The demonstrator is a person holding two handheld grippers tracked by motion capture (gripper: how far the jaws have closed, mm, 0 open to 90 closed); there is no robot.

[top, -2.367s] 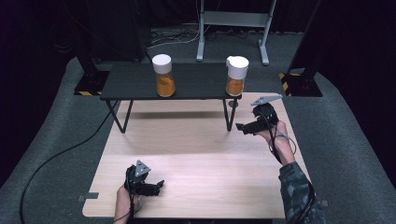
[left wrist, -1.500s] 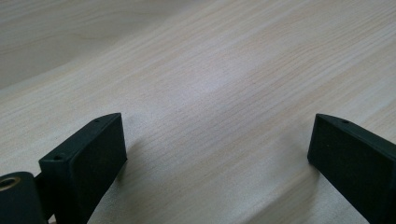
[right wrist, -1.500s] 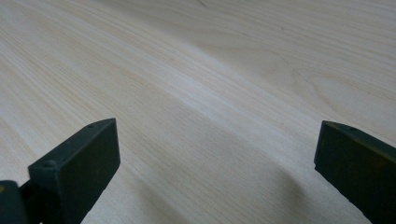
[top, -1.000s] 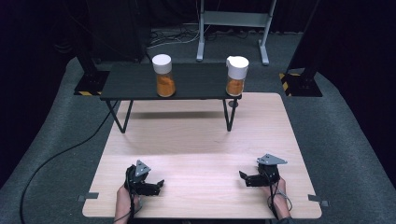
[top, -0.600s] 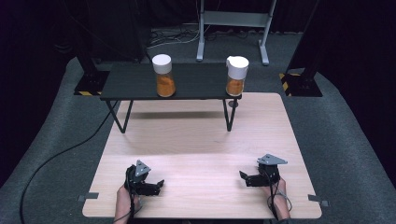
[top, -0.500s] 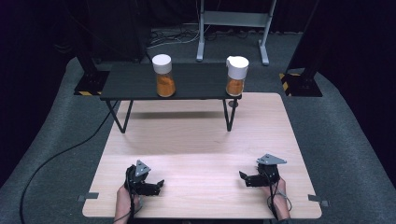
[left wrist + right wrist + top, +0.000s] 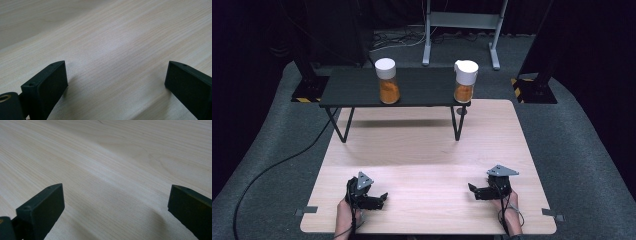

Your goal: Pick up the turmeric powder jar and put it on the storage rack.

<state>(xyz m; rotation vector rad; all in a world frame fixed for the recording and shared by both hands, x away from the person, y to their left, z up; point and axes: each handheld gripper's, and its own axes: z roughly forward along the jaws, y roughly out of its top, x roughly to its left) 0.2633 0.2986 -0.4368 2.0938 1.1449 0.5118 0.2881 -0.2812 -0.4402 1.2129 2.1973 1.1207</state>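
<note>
Two clear jars with white lids and orange powder stand on a low black shelf (image 7: pixel 357 92): one jar (image 7: pixel 387 81) near its middle, the other jar (image 7: pixel 465 81) at its right end. My left gripper (image 7: pixel 383 198) rests open on the wooden table (image 7: pixel 427 150) near the front left, with bare wood between its jaws in the left gripper view (image 7: pixel 116 82). At the front right lies my right gripper (image 7: pixel 472 189), open too, with bare wood in its gap in the right gripper view (image 7: pixel 116 205). Both jars are far from either gripper.
The black shelf stands on thin legs (image 7: pixel 457 125) across the table's far edge. A black cable (image 7: pixel 272 167) runs over the grey floor at the left. Metal stand legs (image 7: pixel 462 30) and dark posts rise behind the shelf.
The right gripper came back from beside the right jar to the table's front right and has lain still there since. The left gripper has not moved.
</note>
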